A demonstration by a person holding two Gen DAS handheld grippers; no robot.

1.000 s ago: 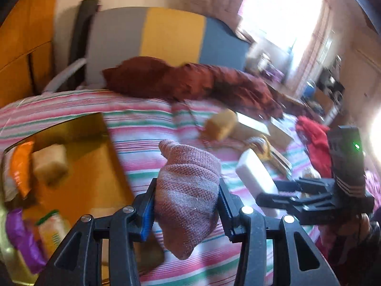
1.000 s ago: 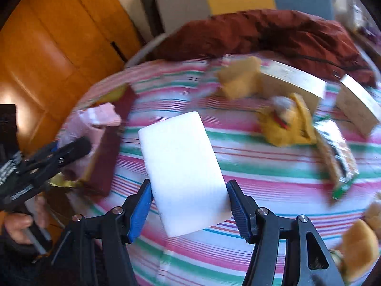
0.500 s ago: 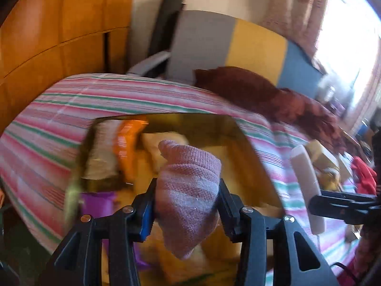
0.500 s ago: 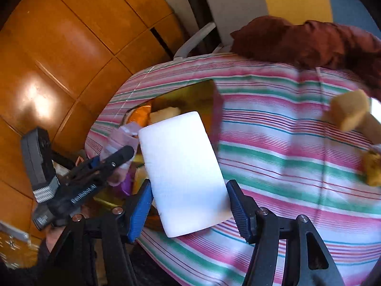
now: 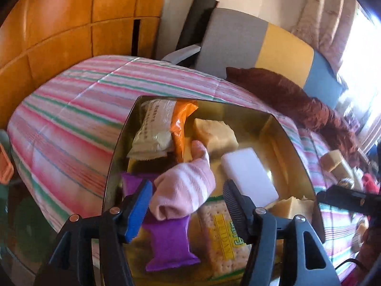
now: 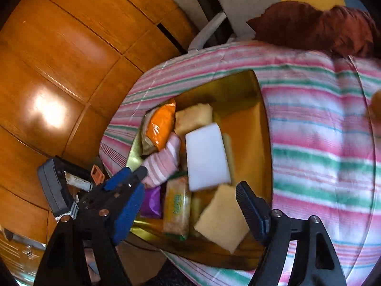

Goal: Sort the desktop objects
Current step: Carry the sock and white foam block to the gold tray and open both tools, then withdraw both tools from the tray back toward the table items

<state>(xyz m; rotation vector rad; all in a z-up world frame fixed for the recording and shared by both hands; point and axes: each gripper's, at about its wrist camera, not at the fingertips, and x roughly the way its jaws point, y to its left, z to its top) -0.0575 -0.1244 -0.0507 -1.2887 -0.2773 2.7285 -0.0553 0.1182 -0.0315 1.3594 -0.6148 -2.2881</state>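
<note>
From my left wrist view, the left tool [image 5: 188, 188] has just been opening: its jaws stand apart, and the pink sock [image 5: 184, 188] sits loose between them, low in the middle of the frame, resting on the purple packet [image 5: 170, 243] inside the gold tin [image 5: 119, 147]. The white sponge block [image 5: 248, 176] lies just right of it. I judge the sock soft, light and floppy; if I take it again, I should pinch the bunched middle, not the toe.

From my right wrist view, the right tool [image 6: 190, 205] has also just been opening, jaws wide, nothing pressed. The white sponge block [image 6: 207, 157] lies clear of them, in the tin at frame centre, and looks light and squashy, best taken across its narrow sides. The striped counter [image 6: 321, 143] fills the right.
</note>
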